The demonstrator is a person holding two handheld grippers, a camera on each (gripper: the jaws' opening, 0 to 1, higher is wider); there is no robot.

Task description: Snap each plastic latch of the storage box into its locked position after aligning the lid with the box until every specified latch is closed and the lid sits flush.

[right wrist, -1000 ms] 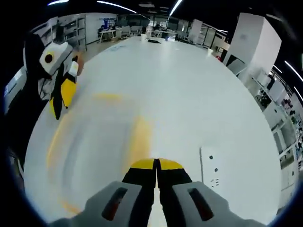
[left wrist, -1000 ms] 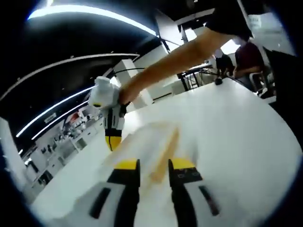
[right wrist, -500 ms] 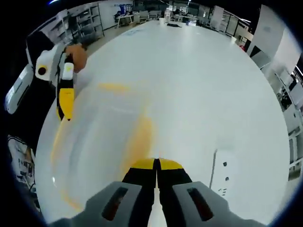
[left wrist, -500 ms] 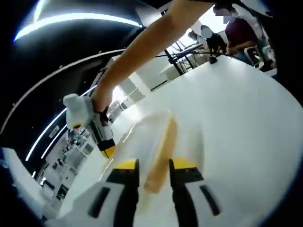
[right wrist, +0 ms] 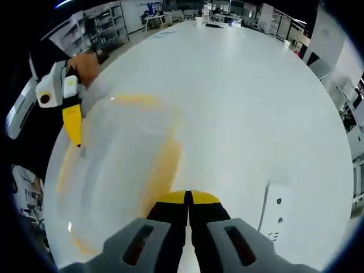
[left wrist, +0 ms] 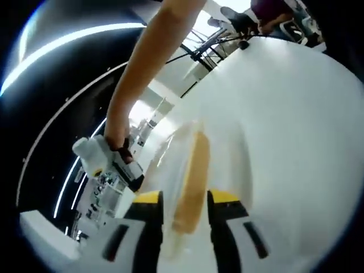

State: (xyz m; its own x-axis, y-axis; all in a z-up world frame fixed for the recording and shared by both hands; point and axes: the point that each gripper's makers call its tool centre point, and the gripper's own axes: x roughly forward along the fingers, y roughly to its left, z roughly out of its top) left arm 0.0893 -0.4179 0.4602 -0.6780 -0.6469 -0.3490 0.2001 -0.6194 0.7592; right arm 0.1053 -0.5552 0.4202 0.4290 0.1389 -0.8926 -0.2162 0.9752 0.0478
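A clear plastic storage box (right wrist: 116,165) with yellow latches lies blurred on the white table (right wrist: 244,96). My right gripper (right wrist: 187,197) is shut, its tips touching at the near yellow latch (right wrist: 164,165). My left gripper (right wrist: 74,132) comes in from the left, its yellow jaws pointing down at the box's left edge. In the left gripper view, my left gripper (left wrist: 186,200) stands open with a yellow latch (left wrist: 190,176) running up between its jaws; I cannot tell if they touch it. The right gripper (left wrist: 114,165), held by a hand, sits at the box's far side.
A white card with small holes (right wrist: 278,211) lies on the table to the right of the box. Shelves and desks (right wrist: 114,25) stand beyond the table's far end. People stand near a dark frame (left wrist: 227,25) past the table edge.
The left gripper has dropped onto the box's left edge. The left gripper view has rolled, and the right gripper sits lower in it. The right gripper stays shut at the near latch.
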